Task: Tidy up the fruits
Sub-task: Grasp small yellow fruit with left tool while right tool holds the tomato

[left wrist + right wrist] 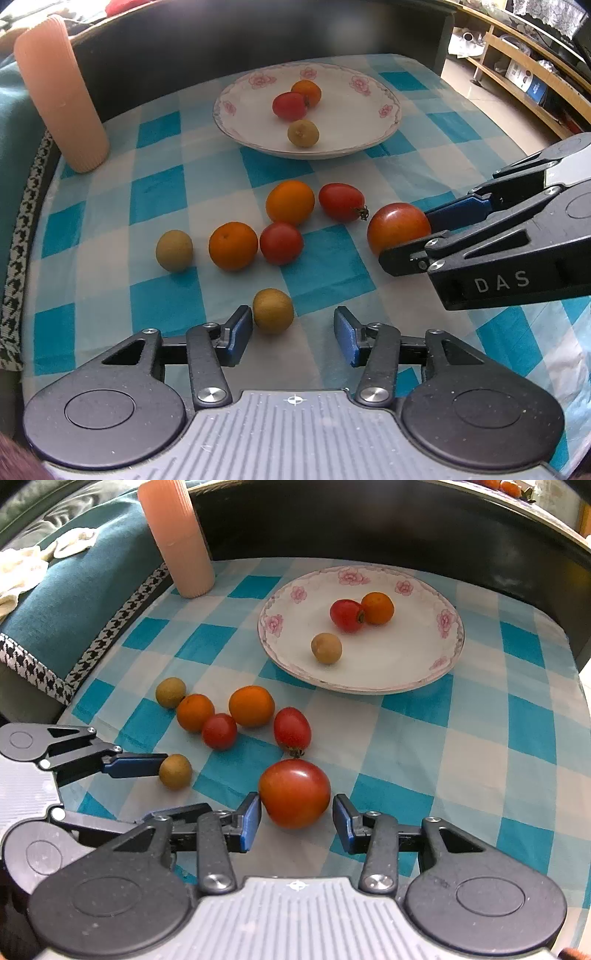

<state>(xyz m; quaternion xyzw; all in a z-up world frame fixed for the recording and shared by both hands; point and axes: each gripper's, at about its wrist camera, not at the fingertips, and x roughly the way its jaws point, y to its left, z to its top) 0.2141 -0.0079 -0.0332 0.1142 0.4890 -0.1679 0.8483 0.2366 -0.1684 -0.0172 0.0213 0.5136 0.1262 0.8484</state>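
Left wrist view: the left gripper stands released over the checked tablecloth, one blue pad just beside a small brown-green fruit near the cloth's near edge, the other pad clear of it. Further in lie another brown-green fruit, two oranges and two small tomatoes in a loose cluster at mid-cloth. The flowered plate toward the far edge holds a tomato, an orange and a brown-green fruit. A ribbed pink cup stands at the far left corner. The right gripper reaches in from the right edge around a large tomato.

Right wrist view: the right gripper is released, its jaws straddling the large tomato; the left pad sits against it or nearly so, the right pad apart. The left gripper's finger touches or nearly touches the small fruit at left. The plate sits toward the far right.
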